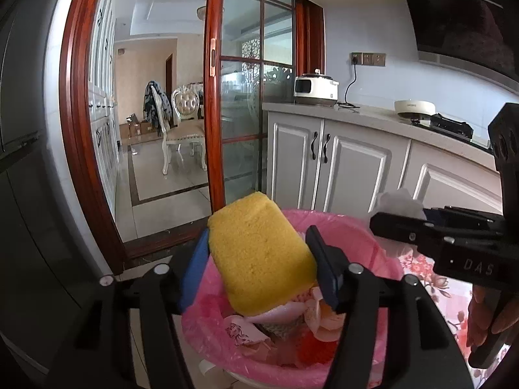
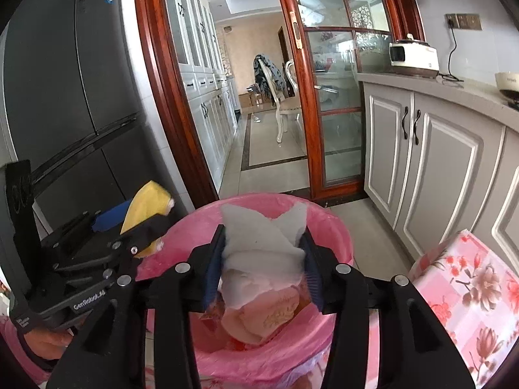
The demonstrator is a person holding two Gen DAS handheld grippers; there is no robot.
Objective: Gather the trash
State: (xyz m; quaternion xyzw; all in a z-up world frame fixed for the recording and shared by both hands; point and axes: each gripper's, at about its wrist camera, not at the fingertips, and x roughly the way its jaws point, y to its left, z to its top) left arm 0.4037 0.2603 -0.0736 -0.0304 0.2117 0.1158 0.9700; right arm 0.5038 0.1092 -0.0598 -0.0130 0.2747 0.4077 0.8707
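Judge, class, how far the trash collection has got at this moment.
Done: the pink-lined bin already holds crumpled wrappers and scraps. In hand: the left tool has a yellow sponge between its fingers over the bin, and the right tool has a white tissue. Left: neither item lies in the bin yet.

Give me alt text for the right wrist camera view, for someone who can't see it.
The right gripper holds crumpled white tissue over a pink-lined trash bin. At left, the left gripper carries a yellow sponge; behind are a dark fridge and a glass door.
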